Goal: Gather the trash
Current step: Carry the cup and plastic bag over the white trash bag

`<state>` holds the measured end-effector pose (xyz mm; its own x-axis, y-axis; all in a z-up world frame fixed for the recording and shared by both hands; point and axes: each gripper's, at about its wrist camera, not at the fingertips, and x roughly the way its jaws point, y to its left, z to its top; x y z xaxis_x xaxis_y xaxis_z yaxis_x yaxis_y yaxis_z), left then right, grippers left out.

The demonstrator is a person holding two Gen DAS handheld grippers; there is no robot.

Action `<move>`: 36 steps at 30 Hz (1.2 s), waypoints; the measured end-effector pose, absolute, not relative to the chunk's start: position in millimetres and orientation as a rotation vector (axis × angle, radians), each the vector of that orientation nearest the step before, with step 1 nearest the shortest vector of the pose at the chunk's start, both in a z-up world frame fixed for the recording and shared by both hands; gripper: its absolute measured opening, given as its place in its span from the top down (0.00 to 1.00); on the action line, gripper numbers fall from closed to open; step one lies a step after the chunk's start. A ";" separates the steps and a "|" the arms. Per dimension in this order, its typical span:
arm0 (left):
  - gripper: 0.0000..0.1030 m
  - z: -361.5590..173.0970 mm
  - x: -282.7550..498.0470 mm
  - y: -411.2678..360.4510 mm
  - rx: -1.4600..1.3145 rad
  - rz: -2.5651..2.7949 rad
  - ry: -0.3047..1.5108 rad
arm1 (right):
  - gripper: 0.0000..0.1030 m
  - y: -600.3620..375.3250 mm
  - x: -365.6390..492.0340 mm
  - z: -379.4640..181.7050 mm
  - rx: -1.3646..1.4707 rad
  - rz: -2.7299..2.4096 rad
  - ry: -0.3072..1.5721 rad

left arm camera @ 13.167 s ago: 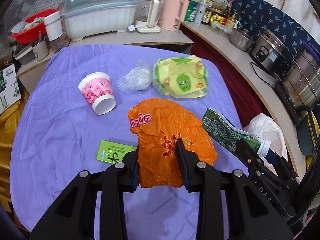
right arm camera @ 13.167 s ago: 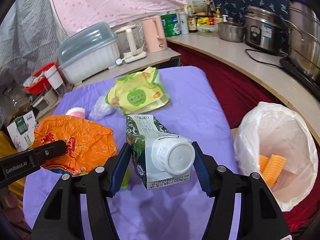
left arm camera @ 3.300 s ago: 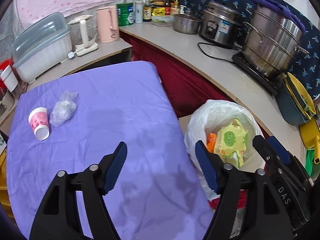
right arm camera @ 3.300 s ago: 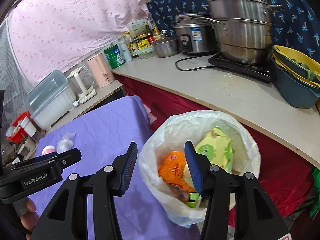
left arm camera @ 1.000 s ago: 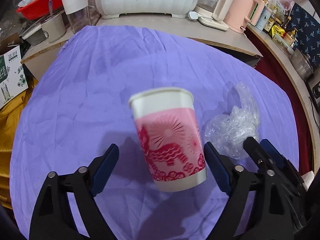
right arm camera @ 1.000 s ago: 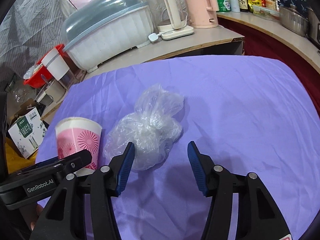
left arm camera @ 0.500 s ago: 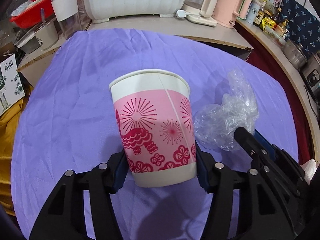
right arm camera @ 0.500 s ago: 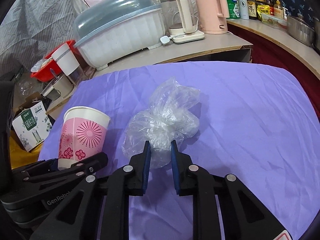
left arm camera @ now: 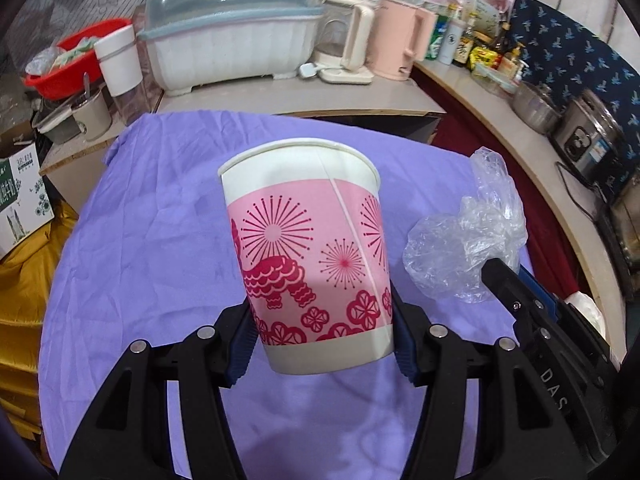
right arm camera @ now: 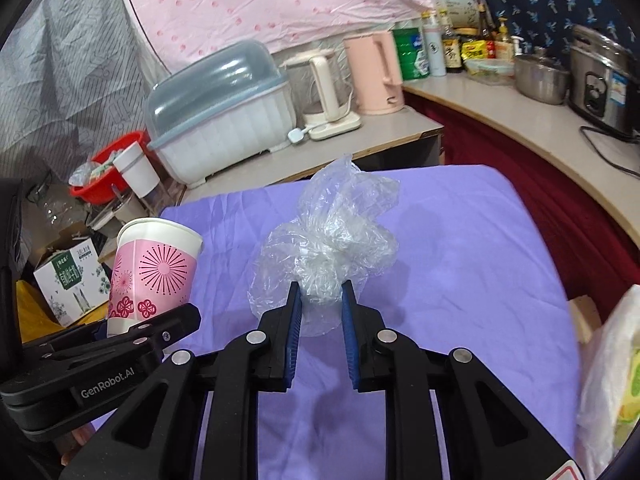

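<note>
A pink-and-white paper cup [left arm camera: 312, 256] with red fireworks print stands upright between the blue pads of my left gripper [left arm camera: 322, 334], which is shut on its lower part and holds it above the purple tablecloth [left arm camera: 152, 248]. The same cup [right arm camera: 150, 272] shows at the left of the right wrist view. My right gripper [right arm camera: 319, 304] is shut on a crumpled clear plastic bag [right arm camera: 336, 240], lifted off the cloth. That bag [left arm camera: 468, 248] hangs to the right of the cup in the left wrist view.
A white bin bag [right arm camera: 612, 376] with trash inside sits at the table's right edge. Behind the table, a counter carries a dish-drainer box [right arm camera: 220, 116], kettles [right arm camera: 376, 76], bottles and pots. A red basin [left arm camera: 76, 56] and a cardboard box [right arm camera: 68, 280] lie at the left.
Both grippers closed, the left on the cup and the right on the plastic bag, and then both rose from the cloth with their loads.
</note>
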<state>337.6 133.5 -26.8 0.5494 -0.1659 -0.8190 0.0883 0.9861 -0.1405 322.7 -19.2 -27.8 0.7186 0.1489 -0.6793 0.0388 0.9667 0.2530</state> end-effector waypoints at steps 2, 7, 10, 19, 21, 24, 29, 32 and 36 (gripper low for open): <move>0.47 -16.2 323.6 120.7 -0.074 -0.170 0.962 | 0.82 -32.3 304.5 -16.5 0.262 0.040 0.749; 0.47 3.6 291.4 88.9 -0.041 -0.220 0.932 | 0.82 -64.4 262.0 4.7 0.281 -0.014 0.706; 0.47 13.5 272.9 67.6 -0.018 -0.252 0.916 | 0.82 -82.3 238.9 12.5 0.288 -0.046 0.688; 0.47 26.2 223.9 -3.2 0.058 -0.349 0.895 | 0.82 -152.0 168.9 17.0 0.346 -0.158 0.654; 0.47 26.3 213.3 -19.4 0.079 -0.370 0.893 | 0.82 -166.6 154.1 15.2 0.359 -0.185 0.649; 0.47 24.6 198.2 -45.0 0.105 -0.405 0.893 | 0.82 -187.1 136.3 12.4 0.378 -0.218 0.646; 0.47 20.4 178.5 -81.3 0.145 -0.453 0.897 | 0.82 -224.3 103.4 6.2 0.412 -0.284 0.638; 0.47 17.3 168.5 -102.8 0.168 -0.481 0.902 | 0.82 -243.3 88.0 3.1 0.430 -0.317 0.634; 0.47 13.9 159.9 -124.1 0.195 -0.507 0.903 | 0.82 -264.1 71.2 -1.6 0.449 -0.353 0.632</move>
